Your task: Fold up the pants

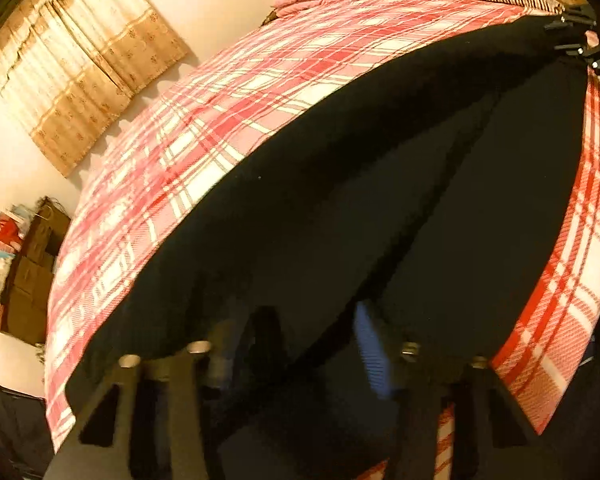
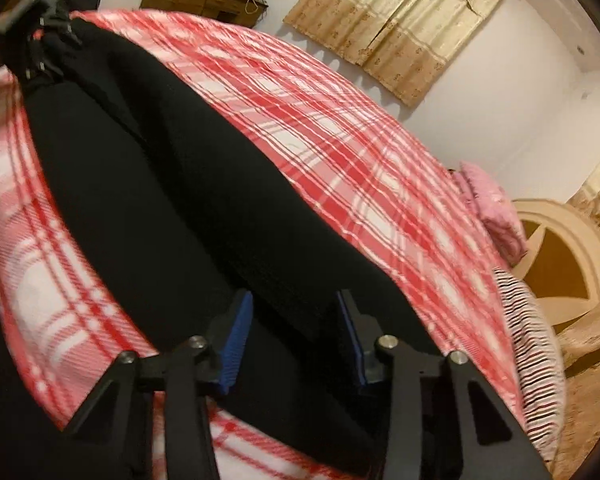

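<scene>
Right gripper [image 2: 292,336] stands partly open over the black pants [image 2: 172,184], fabric between its blue pads [image 2: 236,340], not pinched. Left gripper [image 1: 312,344], blurred, looks partly open above the pants, which lie spread lengthwise across the plaid-covered bed [image 2: 340,128].

Right gripper [image 2: 296,332] hangs over the near end of the black pants [image 2: 172,184], blue pads [image 2: 236,344] apart with dark cloth between them. The pants stretch across the red plaid blanket [image 2: 340,140] toward the left gripper [image 2: 40,28] at the far end.
</scene>
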{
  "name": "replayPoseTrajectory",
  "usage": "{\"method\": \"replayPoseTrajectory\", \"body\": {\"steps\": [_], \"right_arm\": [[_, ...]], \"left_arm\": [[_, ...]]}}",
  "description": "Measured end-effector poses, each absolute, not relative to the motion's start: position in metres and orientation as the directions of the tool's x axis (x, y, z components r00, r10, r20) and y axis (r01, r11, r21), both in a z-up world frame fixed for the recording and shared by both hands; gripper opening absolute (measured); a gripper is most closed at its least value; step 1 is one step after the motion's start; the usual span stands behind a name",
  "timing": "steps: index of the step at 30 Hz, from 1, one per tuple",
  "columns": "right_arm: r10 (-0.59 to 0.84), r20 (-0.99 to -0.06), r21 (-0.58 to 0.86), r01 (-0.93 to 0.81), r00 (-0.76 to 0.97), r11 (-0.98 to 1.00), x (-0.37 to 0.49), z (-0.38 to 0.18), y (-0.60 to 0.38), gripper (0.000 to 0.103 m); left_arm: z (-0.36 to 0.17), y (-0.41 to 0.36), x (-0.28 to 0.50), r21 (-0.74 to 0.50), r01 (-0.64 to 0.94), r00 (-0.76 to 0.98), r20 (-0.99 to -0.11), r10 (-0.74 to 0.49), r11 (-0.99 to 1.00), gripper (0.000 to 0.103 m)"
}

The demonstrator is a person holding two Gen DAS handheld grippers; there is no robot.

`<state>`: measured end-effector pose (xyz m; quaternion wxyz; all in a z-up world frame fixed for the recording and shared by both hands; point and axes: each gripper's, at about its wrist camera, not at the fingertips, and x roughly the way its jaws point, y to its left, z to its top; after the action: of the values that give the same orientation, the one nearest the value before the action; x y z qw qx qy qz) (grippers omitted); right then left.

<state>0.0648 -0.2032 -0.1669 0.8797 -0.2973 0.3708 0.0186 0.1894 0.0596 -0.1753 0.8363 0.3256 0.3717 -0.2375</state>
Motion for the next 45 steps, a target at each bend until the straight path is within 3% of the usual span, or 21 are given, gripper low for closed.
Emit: {"method": "replayPoseTrajectory", "body": {"steps": [3, 6, 8, 11, 24, 25, 26, 27, 29, 32, 42, 43, 44, 45], "right_arm": [[-0.179, -0.671, -0.497, -0.257, 0.720, 0.829, 0.070, -0.168, -0.205, 0.031], [-0.167, -0.674, -0.484, -0.260, 0.719, 0.836, 0.070, -0.167, -0.204, 0.028], [-0.159, -0.685, -0.470, -0.265, 0.711, 0.842, 0.071, -0.168, -0.204, 0.018], [-0.140, -0.697, -0.442, -0.269, 0.704, 0.856, 0.071, -0.167, -0.205, 0.008], [-0.108, -0.662, -0.369, -0.197, 0.741, 0.908, 0.061, -0.131, -0.224, 0.005], [-0.096, -0.662, -0.361, -0.204, 0.743, 0.910, 0.060, -0.132, -0.224, 0.006], [-0.075, -0.667, -0.347, -0.221, 0.742, 0.911, 0.058, -0.133, -0.223, 0.018], [-0.048, -0.674, -0.333, -0.245, 0.737, 0.910, 0.057, -0.136, -0.221, 0.039], [-0.031, -0.678, -0.333, -0.269, 0.735, 0.904, 0.053, -0.139, -0.216, 0.051], [0.002, -0.687, -0.339, -0.323, 0.726, 0.884, 0.047, -0.143, -0.204, 0.051], [-0.112, -0.690, -0.486, -0.343, 0.715, 0.804, 0.050, -0.174, -0.189, 0.049], [-0.133, -0.685, -0.512, -0.343, 0.716, 0.788, 0.051, -0.177, -0.187, 0.048], [-0.174, -0.673, -0.560, -0.342, 0.718, 0.754, 0.053, -0.184, -0.184, 0.037], [-0.208, -0.666, -0.596, -0.343, 0.717, 0.726, 0.055, -0.191, -0.182, 0.013]], "left_arm": [[-0.174, 0.058, 0.188, 0.363, 0.645, 0.610, -0.774, -0.168, 0.673, 0.038], [-0.178, 0.058, 0.190, 0.344, 0.658, 0.591, -0.788, -0.175, 0.670, 0.014], [-0.177, 0.058, 0.190, 0.334, 0.664, 0.586, -0.789, -0.188, 0.669, 0.006], [-0.172, 0.058, 0.188, 0.327, 0.673, 0.579, -0.791, -0.197, 0.663, 0.003], [-0.122, 0.094, 0.176, 0.208, 0.654, 0.578, -0.757, -0.303, 0.727, 0.003], [-0.126, 0.093, 0.175, 0.206, 0.657, 0.571, -0.764, -0.300, 0.725, 0.003], [-0.129, 0.091, 0.173, 0.206, 0.660, 0.568, -0.767, -0.299, 0.723, 0.003], [-0.132, 0.089, 0.173, 0.207, 0.662, 0.565, -0.769, -0.298, 0.721, 0.003], [-0.136, 0.089, 0.170, 0.202, 0.661, 0.563, -0.770, -0.300, 0.723, 0.003], [-0.136, 0.096, 0.158, 0.190, 0.658, 0.563, -0.767, -0.308, 0.729, 0.003], [-0.149, 0.101, 0.160, 0.157, 0.654, 0.543, -0.778, -0.315, 0.740, 0.003], [-0.152, 0.099, 0.160, 0.159, 0.655, 0.541, -0.781, -0.312, 0.738, 0.003], [-0.153, 0.100, 0.160, 0.157, 0.655, 0.539, -0.783, -0.312, 0.739, 0.003], [-0.153, 0.100, 0.159, 0.154, 0.655, 0.540, -0.780, -0.316, 0.740, 0.003]]}}
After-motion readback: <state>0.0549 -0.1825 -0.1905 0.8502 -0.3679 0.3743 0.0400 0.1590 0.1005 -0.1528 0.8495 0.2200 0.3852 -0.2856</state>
